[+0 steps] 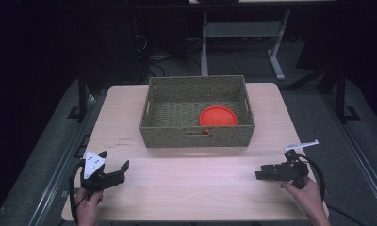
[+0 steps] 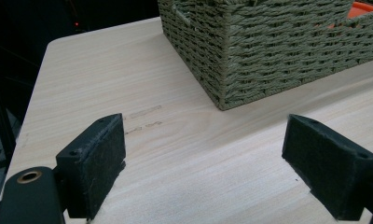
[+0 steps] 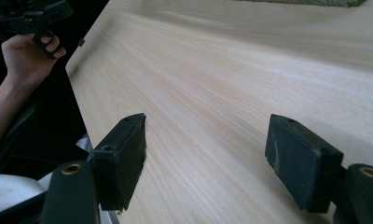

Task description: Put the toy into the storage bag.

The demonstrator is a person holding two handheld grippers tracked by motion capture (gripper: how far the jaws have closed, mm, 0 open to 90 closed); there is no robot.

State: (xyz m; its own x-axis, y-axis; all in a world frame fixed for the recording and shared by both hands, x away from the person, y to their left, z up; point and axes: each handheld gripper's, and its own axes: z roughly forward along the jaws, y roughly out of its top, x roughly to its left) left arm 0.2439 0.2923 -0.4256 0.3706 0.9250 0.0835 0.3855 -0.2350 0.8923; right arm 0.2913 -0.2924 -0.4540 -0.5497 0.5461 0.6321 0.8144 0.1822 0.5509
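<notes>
We hold a gripper in each hand over a pale wooden worktop (image 1: 191, 188), and nothing sits between either pair of jaws. Our left gripper (image 1: 115, 170) hovers near the near-left corner of the worktop, its jaws spread wide and pointing forward and to the right, towards the woven basket (image 1: 196, 136); in the left gripper view (image 2: 203, 163) we see bare wood between the two black pads and the basket's near-left corner (image 2: 222, 88) a little way ahead, apart from the jaws. Our right gripper (image 1: 262, 174) is at the near-right side of the worktop, lying roughly level and pointing left across the bare wood; in the right gripper view (image 3: 205, 158) its jaws also stand spread, with only wood grain between them, and our left hand (image 3: 28, 53) shows far off at the top left, gripping its own tool. The basket stands in the middle of the far half of the worktop, open at the top, with a handle slot in its near wall. Inside it lies an orange disc (image 1: 218, 116), flat-looking, resting on the basket floor towards the near-right corner. From the left gripper view we catch just an edge of the disc (image 2: 362, 8) over the basket rim. Both grippers are well apart from the basket and from each other.
</notes>
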